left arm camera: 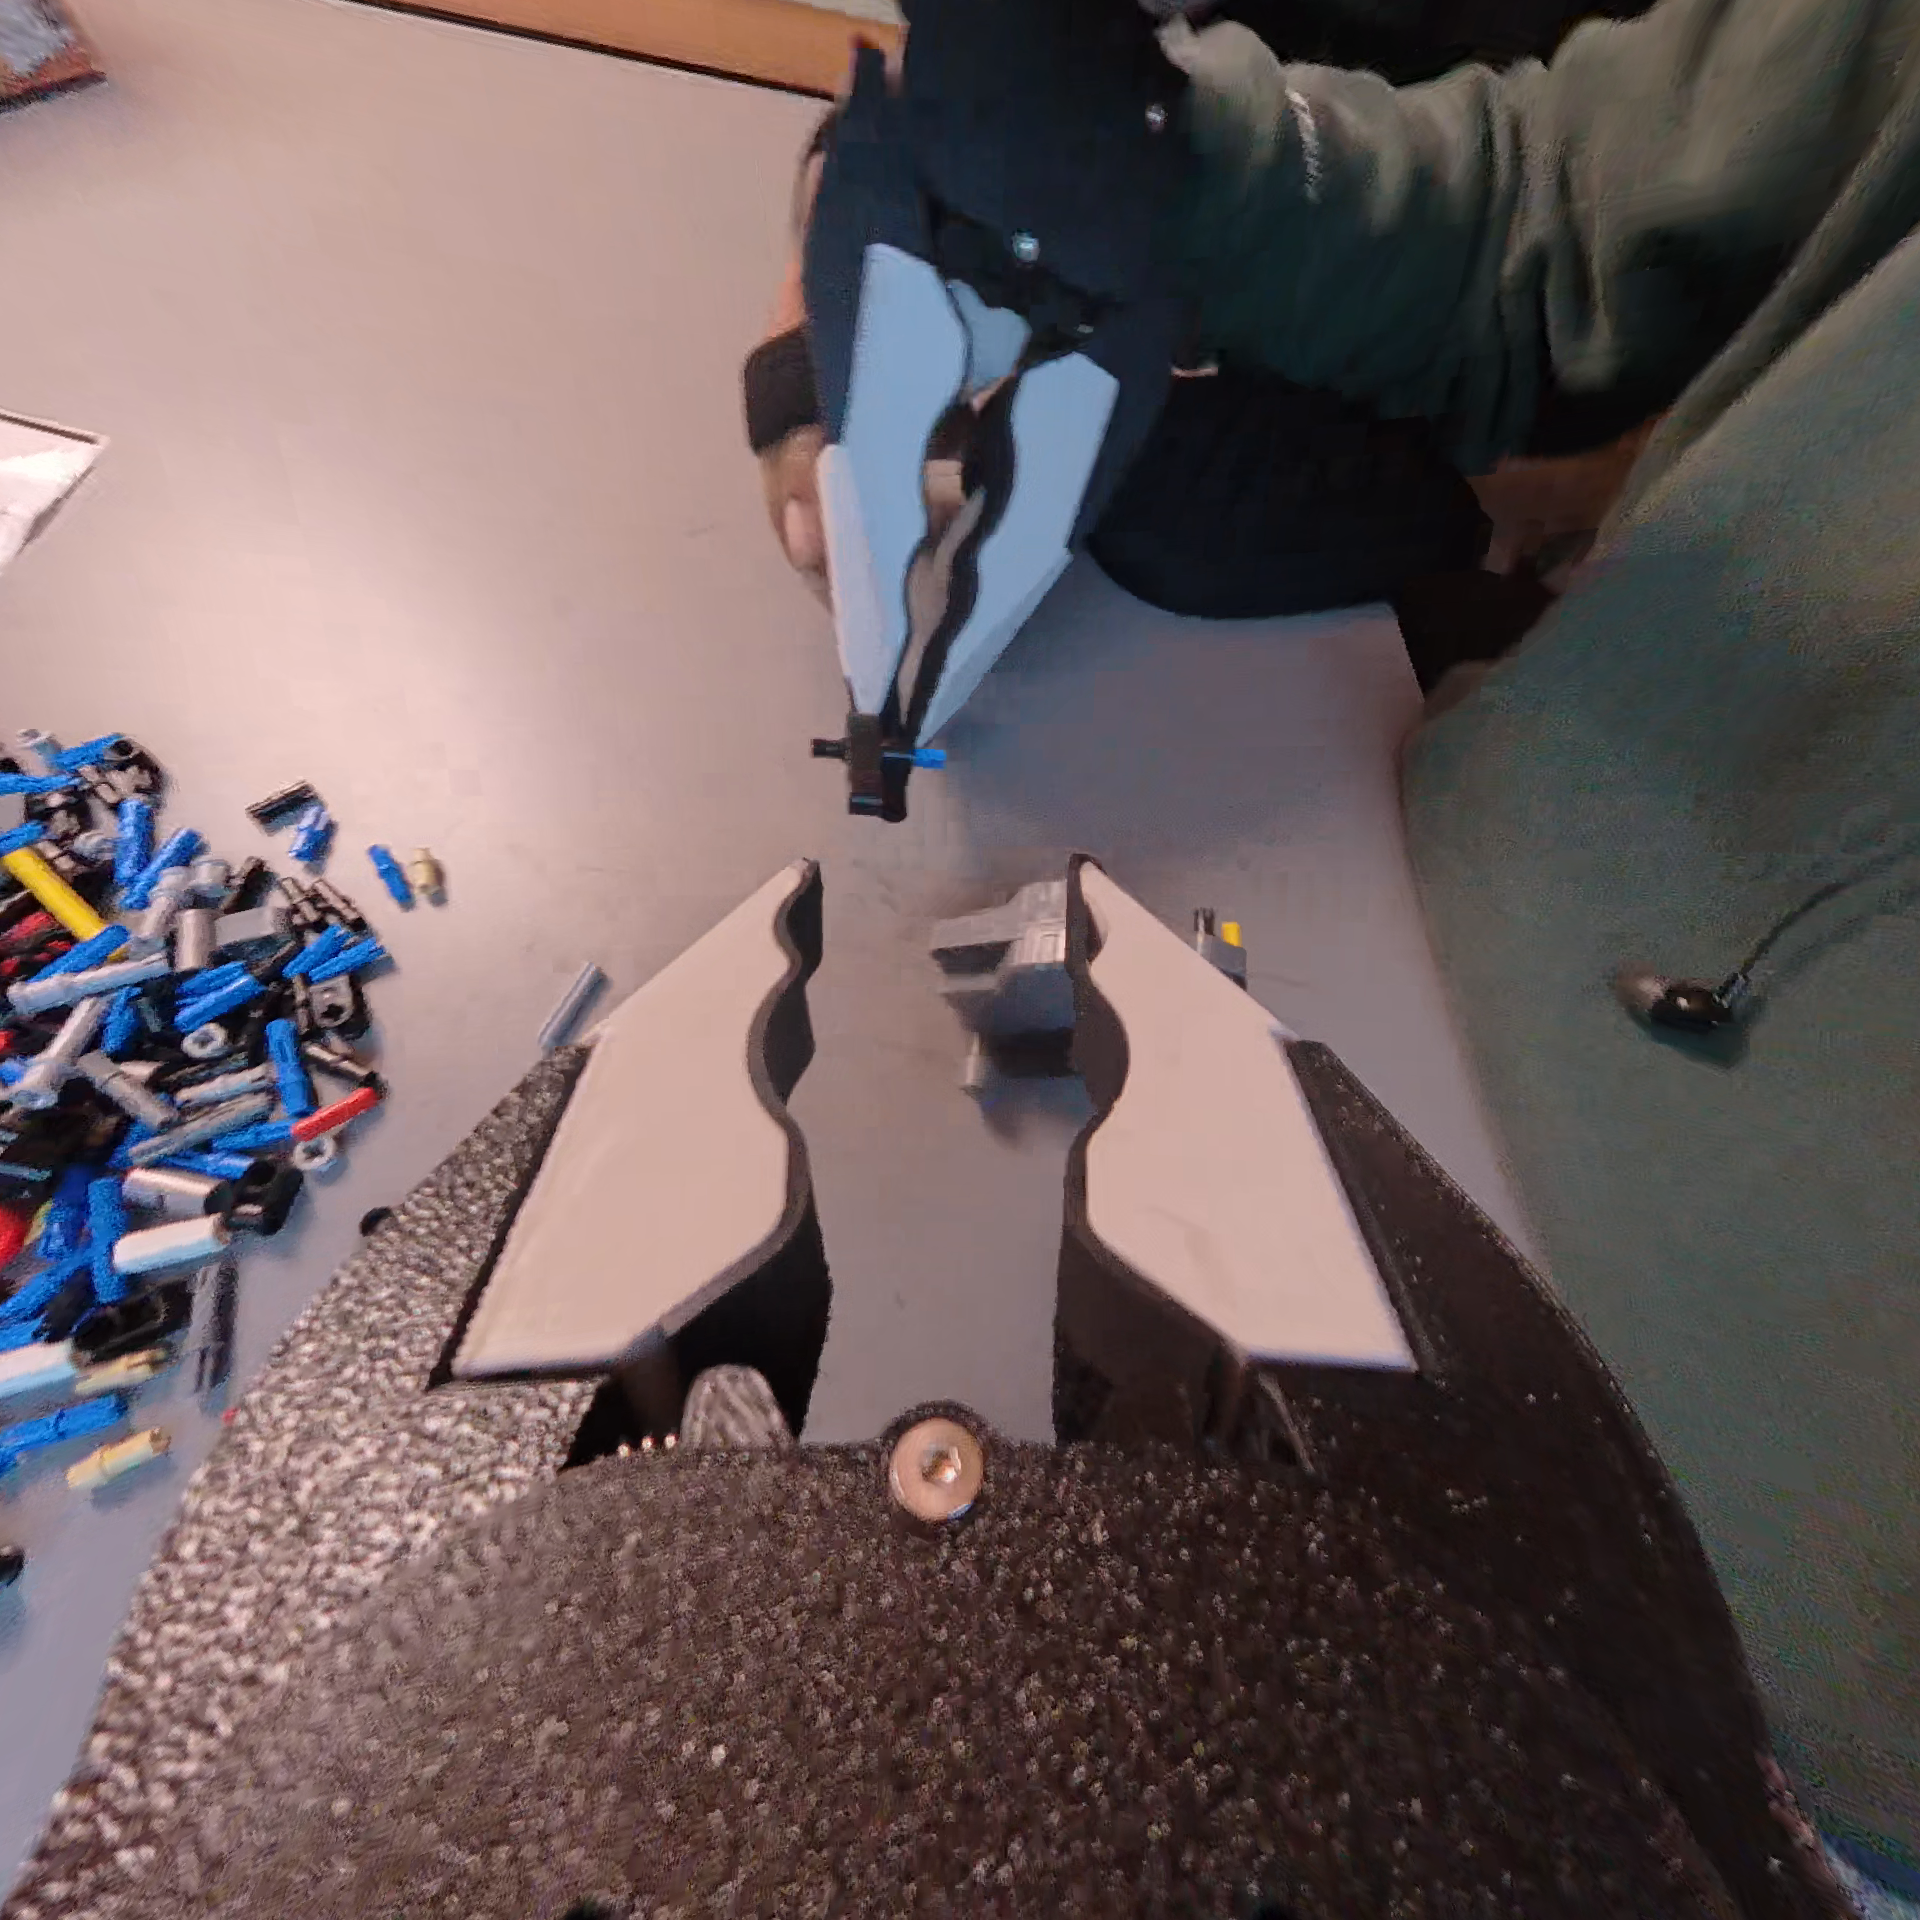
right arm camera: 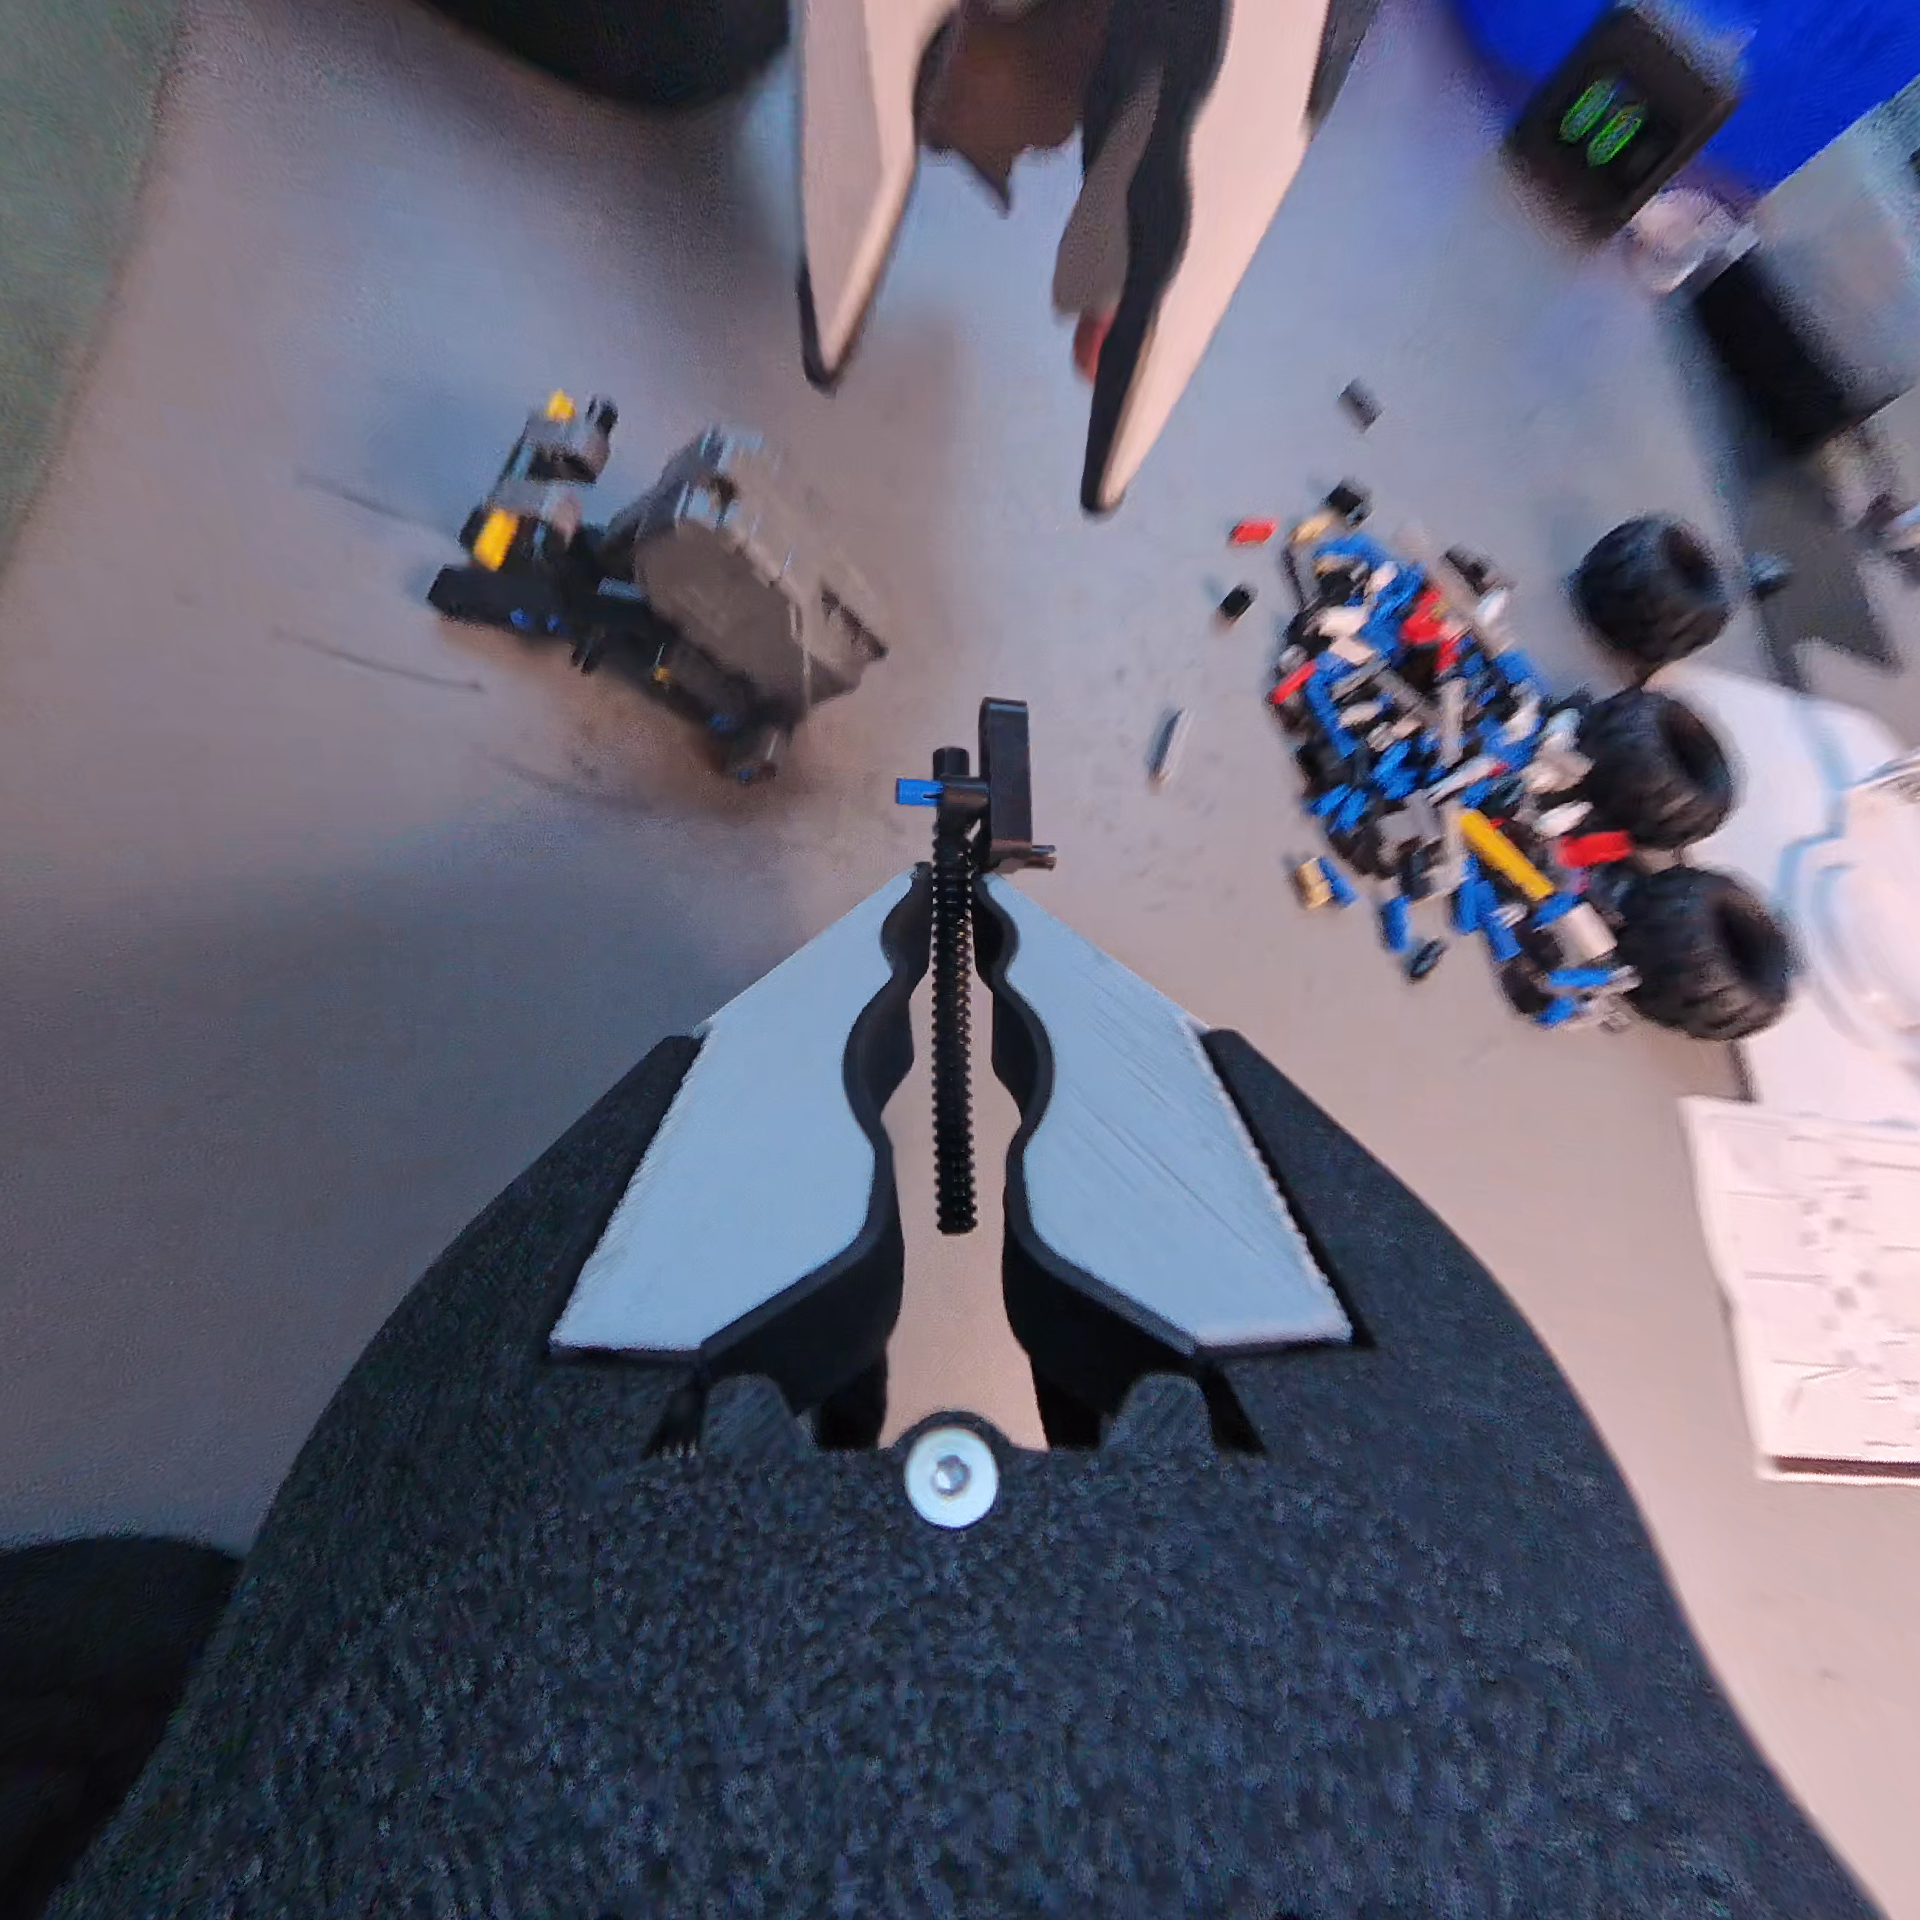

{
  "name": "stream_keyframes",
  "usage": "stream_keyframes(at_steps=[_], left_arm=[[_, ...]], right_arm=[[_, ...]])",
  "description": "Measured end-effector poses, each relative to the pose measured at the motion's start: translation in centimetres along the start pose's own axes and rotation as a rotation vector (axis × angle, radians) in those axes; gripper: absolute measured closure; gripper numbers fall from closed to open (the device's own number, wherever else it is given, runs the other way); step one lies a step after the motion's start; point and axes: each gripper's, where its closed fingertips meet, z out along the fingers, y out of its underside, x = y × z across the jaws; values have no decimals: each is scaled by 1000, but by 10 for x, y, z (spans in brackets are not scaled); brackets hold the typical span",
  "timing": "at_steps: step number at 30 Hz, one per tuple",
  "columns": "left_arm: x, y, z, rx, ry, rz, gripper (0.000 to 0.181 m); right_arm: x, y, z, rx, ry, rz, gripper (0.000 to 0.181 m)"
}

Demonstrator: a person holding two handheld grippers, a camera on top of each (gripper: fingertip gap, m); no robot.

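Right wrist view: right gripper pinches a black threaded axle assembly aloft; left gripper at twelve o'clock gapes wide, empty, above the worktop.

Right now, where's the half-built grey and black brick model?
The half-built grey and black brick model lies on the grey table, left of centre in the right wrist view, across from the loose blue and black parts pile.
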Motion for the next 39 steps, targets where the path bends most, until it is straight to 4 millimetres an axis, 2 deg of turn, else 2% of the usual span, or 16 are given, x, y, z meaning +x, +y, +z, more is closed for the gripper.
stream_keyframes(at_steps=[2,4,7,9,14,16,19,22,24,26,27,28,30,32,37,39], left_arm=[[-10,-4,-1,42,-18,-94,137],[-10,-12,-2,101,31,-191,140],[-3,-30,-7,204,132,-293,147],[-4,-35,-10,234,141,-323,151],[-4,-23,-3,174,119,-333,160],[-4,-18,1,142,104,-315,170],[-6,-19,1,160,78,-281,173],[-12,-38,-13,303,96,-335,174],[-19,-49,-25,430,125,-414,174],[-24,-61,-40,580,182,-488,175],[-25,-67,-47,650,213,-513,175],[-23,-74,-54,716,253,-522,175],[-19,-84,-64,809,315,-524,174],[-12,-90,-64,838,351,-498,174],[5,-92,-57,839,381,-439,174],[3,-91,-57,837,362,-431,175]], right_arm=[[10,-21,-7,77,92,-78,175],[21,-34,-12,89,200,-182,175],[26,-41,-12,44,301,-338,175],[23,-45,-10,21,334,-431,175],[16,-52,-1,-26,369,-604,175],[17,-54,0,-37,387,-646,175],[21,-55,-2,-42,437,-679,175],[42,-72,-21,94,544,-480,165],[63,-91,-52,242,652,-317,150],[82,-100,-85,377,723,-125,149],[85,-100,-91,445,674,8,152],[84,-98,-89,503,582,155,154],[77,-93,-72,587,375,425,153],[64,-104,-57,707,187,609,154],[54,-128,-40,822,-21,763,166],[53,-131,-40,857,-69,802,175]])
